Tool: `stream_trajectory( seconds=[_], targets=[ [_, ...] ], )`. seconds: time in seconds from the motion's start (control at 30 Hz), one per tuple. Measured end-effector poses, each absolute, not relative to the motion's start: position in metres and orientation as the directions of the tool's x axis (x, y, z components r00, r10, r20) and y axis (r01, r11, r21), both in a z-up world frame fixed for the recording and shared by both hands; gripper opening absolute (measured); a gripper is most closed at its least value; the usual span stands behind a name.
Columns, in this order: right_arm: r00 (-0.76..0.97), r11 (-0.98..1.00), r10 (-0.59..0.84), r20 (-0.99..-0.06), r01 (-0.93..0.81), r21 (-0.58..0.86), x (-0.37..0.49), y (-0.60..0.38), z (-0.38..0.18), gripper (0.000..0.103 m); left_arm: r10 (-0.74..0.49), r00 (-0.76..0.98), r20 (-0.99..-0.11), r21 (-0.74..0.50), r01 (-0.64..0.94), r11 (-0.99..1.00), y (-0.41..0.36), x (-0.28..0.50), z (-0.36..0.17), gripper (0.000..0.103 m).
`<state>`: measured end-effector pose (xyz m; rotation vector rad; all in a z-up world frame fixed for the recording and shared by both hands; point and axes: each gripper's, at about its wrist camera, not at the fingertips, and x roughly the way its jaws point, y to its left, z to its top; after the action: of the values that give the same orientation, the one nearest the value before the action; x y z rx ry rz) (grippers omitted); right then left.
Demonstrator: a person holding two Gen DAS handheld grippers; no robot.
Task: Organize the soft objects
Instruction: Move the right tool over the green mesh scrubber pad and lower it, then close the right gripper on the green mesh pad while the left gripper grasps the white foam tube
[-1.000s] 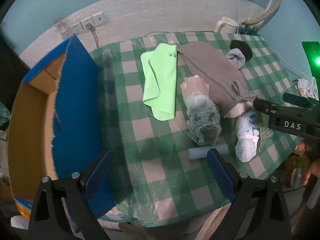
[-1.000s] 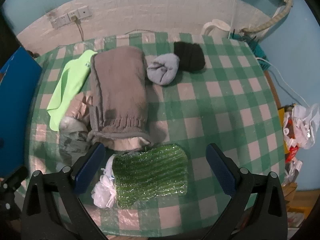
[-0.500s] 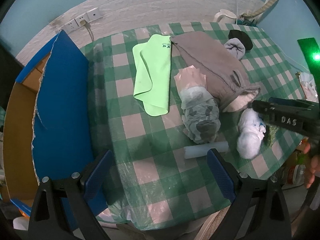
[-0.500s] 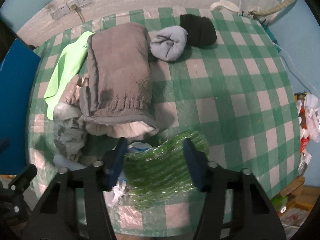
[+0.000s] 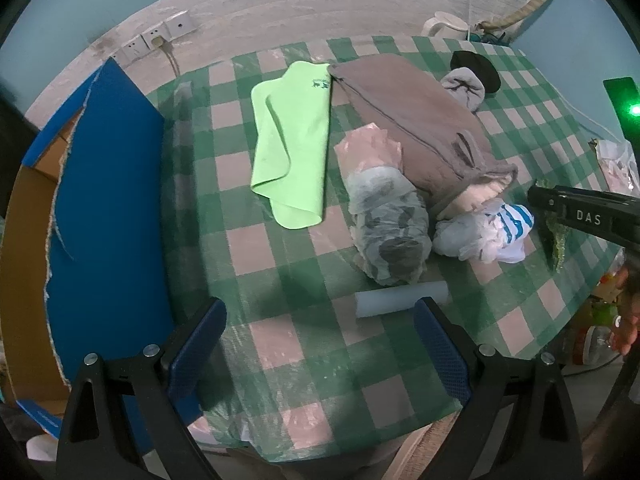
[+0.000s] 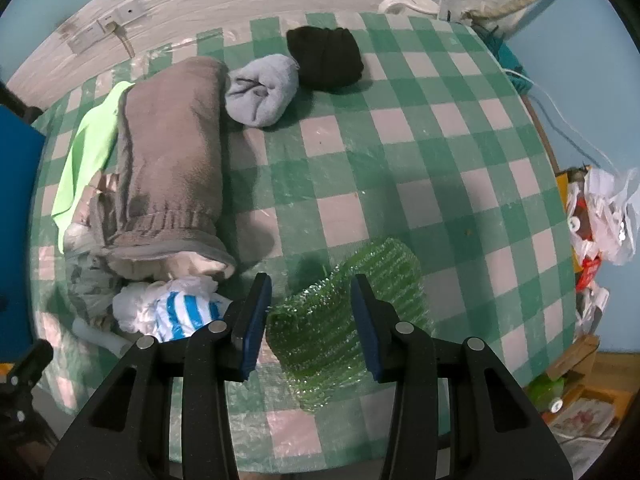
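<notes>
My right gripper (image 6: 312,320) is shut on a green bubble-wrap sheet (image 6: 344,320) and lifts its near part off the checked table (image 6: 400,160); it also shows in the left wrist view (image 5: 576,216). My left gripper (image 5: 320,344) is open and empty above the table's near edge. On the table lie a brown fleece roll (image 6: 168,160), a lime cloth (image 5: 296,136), a grey sock ball (image 6: 260,92), a black sock ball (image 6: 324,56), a white and blue striped plastic bag (image 6: 176,308), a bagged bundle (image 5: 384,216) and a pale tube (image 5: 400,300).
An open cardboard box with a blue flap (image 5: 108,220) stands at the table's left side. A wall with sockets (image 5: 160,36) lies behind. Plastic bags and clutter (image 6: 600,216) sit off the table's right edge.
My right gripper has closed on the green bubble-wrap sheet and raised it, bunching it up. My left gripper has come slightly closer to the table, still open.
</notes>
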<state>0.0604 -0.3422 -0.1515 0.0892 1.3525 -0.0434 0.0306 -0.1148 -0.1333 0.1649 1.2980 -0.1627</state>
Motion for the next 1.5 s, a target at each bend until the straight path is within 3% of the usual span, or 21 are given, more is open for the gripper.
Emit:
stream_trajectory(
  seconds=[0.2,0.23,0.73,1.37,1.5],
  targets=[
    [0.234,0.993,-0.002,-0.972,0.119,0.026,0.057,-0.35,-0.149,0.073,-0.023,0.241,-0.97,0.035,0.233,0.972,-0.127,0.027,-0.14,0.096],
    [0.24,0.992,-0.006,-0.971,0.121,0.024,0.056,-0.352,-0.148,0.075,-0.016,0.236,-0.972,0.041,0.234,0.971,-0.129,0.027,-0.142,0.096],
    [0.24,0.993,0.003,-0.971,0.116,0.032,0.049,-0.358,-0.151,0.076,-0.061,0.172,-0.983,-0.027,0.193,0.981,-0.148,0.035,-0.162,0.096],
    [0.222,0.994,0.003,-0.975,0.106,0.027,0.05,-0.365,-0.161,0.076,-0.036,0.162,-0.986,-0.003,0.198,0.98,-0.174,0.05,-0.191,0.095],
    [0.215,0.995,0.002,-0.977,0.1,0.024,0.049,-0.365,-0.165,0.076,-0.042,0.153,-0.987,-0.01,0.2,0.98,-0.178,0.052,-0.2,0.078]
  ],
)
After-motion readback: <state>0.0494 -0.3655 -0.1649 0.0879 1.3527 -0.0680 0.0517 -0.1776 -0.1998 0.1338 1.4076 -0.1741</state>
